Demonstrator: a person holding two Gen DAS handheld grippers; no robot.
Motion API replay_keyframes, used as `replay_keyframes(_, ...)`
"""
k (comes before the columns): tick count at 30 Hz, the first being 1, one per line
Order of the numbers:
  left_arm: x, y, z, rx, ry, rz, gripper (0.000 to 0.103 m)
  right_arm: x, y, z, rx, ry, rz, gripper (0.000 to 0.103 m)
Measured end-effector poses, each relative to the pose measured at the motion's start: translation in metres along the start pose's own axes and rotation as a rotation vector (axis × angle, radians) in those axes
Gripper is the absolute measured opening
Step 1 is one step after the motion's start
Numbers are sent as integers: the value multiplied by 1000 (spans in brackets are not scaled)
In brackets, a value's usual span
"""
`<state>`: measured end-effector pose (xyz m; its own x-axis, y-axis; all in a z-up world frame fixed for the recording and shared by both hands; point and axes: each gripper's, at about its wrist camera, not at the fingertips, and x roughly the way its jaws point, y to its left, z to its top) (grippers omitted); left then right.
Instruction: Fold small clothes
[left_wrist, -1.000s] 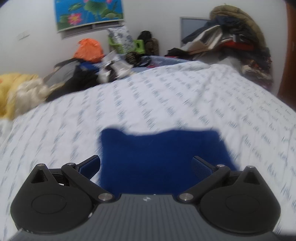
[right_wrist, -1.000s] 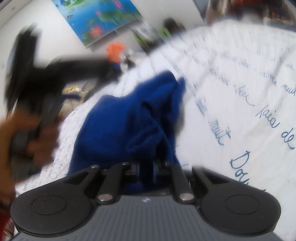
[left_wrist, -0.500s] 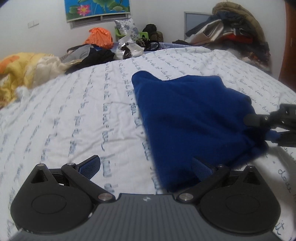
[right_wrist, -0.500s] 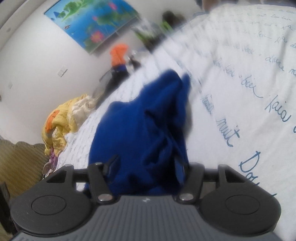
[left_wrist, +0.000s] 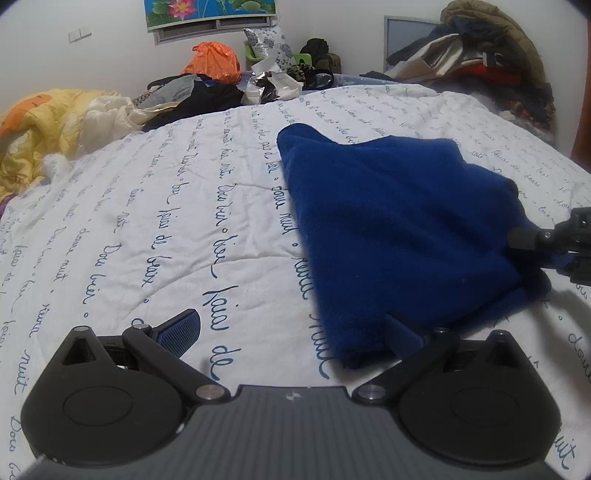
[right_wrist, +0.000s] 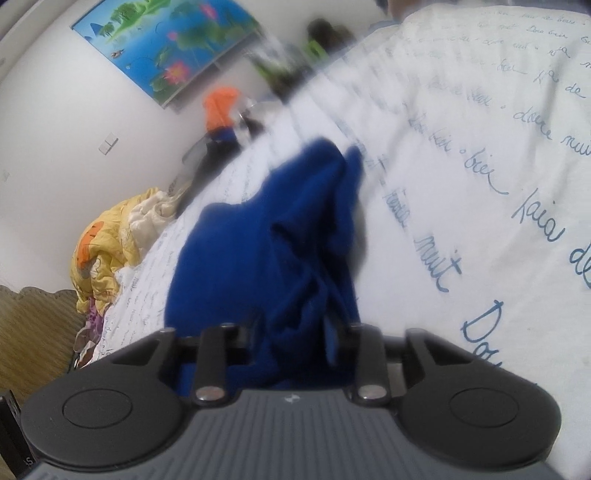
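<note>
Item: blue garment (left_wrist: 399, 229), lying partly folded on the bed sheet (left_wrist: 166, 221), centre to right of the left wrist view; centre of the right wrist view (right_wrist: 266, 258), bunched.

Left tongs (left_wrist: 295, 332): jaws wide apart, nothing held; one finger lies at the garment's near corner, lower centre of frame, the other over bare sheet.

Right tongs (right_wrist: 291, 332): jaws closing with a ridge of blue cloth between them; seen also at the right edge of the left wrist view (left_wrist: 554, 240), at the garment's side.

Step, judged: taking hold of an edge for the next fold. Advice: gather every layer at the edge, bring the left tongs onto the near corner, lift both evenly.

Unclear: right wrist view blurred, so pad contact is uncertain; layer count hidden; clutter (left_wrist: 229, 81) at top of frame indistinct.
</note>
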<state>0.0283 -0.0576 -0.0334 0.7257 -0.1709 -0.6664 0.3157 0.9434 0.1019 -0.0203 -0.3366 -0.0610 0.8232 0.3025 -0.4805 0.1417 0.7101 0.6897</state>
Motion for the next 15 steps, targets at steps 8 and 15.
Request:
replay_keyframes(8, -2, 3, -2, 0, 5, 8, 103, -4, -11, -5, 27, 9, -1, 10)
replay_keyframes(15, -3, 6, -3, 3, 12, 13, 103, -9, -11, -7, 18, 17, 2, 9)
